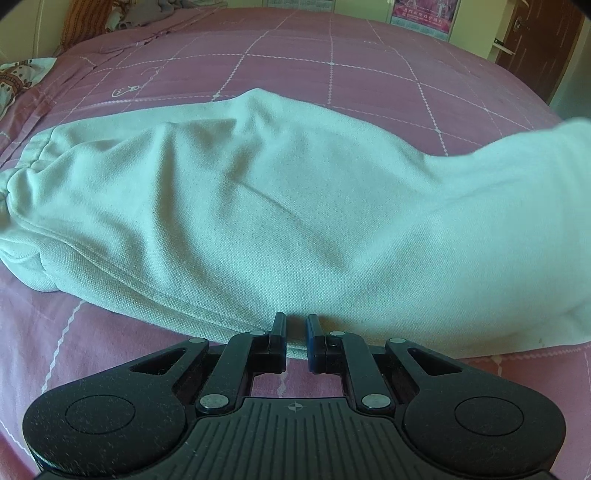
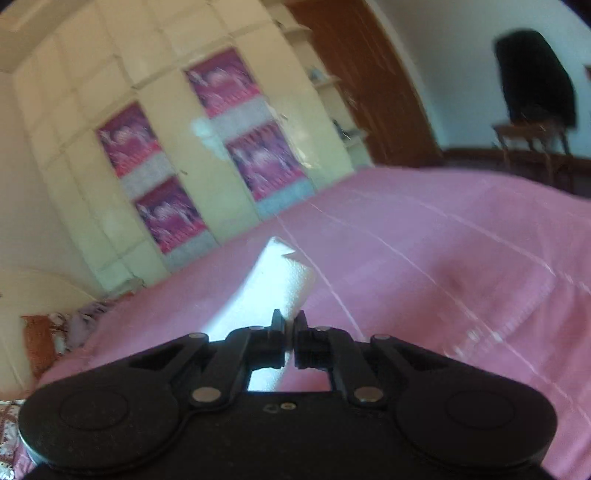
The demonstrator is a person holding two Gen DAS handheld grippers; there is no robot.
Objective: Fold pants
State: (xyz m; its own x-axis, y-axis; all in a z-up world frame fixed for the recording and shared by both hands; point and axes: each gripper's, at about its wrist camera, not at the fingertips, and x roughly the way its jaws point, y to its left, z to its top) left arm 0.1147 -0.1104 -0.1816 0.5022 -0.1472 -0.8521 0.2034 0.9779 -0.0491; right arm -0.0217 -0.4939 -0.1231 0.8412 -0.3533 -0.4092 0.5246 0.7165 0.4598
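Note:
White pants lie sideways across the pink quilted bed, waistband at the left, legs running right and rising at the right edge. My left gripper sits at the pants' near edge, jaws a narrow gap apart, with nothing seen between them. My right gripper is shut on the white pants fabric, lifted above the bed; the view is blurred.
A patterned cloth and piled bedding lie at the bed's far left. A cream wardrobe with pink posters stands behind the bed. A brown door and a chair with a dark garment are at the right.

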